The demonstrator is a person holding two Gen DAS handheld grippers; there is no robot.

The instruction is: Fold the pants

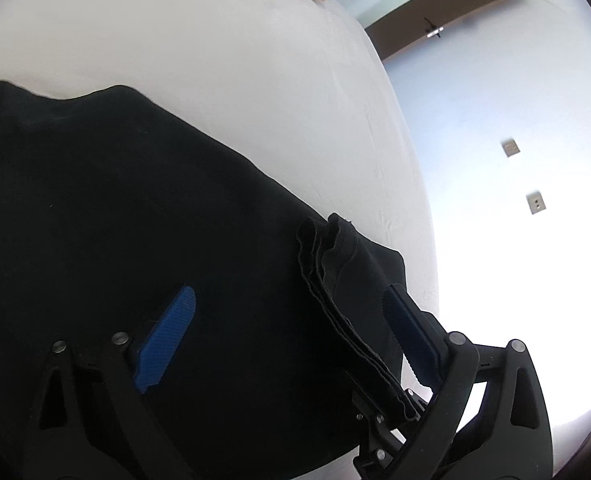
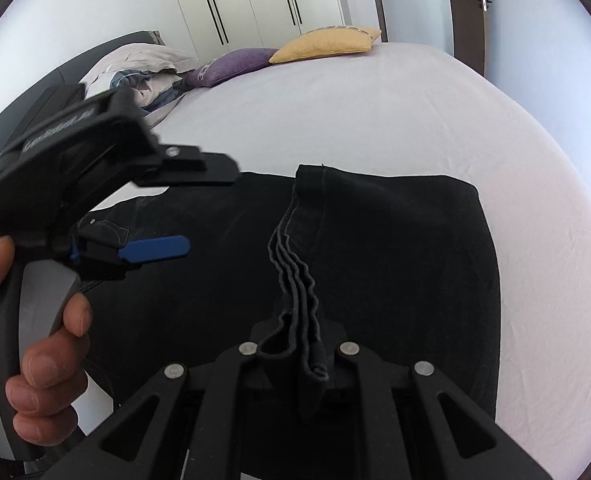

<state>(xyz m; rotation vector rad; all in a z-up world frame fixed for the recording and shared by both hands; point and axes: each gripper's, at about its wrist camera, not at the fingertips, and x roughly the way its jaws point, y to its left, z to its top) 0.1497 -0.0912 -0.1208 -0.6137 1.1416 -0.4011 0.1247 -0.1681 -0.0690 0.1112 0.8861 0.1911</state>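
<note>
right tool pinching pants, yellow pillow beyond

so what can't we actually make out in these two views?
- Right wrist view: right gripper pads, buried in the pants' bunched hem.
- Left wrist view: waist end of the pants, cut off by the left frame edge.
- Left wrist view: right side of the room, washed out by glare.

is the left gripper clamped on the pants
No, the left gripper has its jaws wide apart above the black pants, pressing nothing.
</note>
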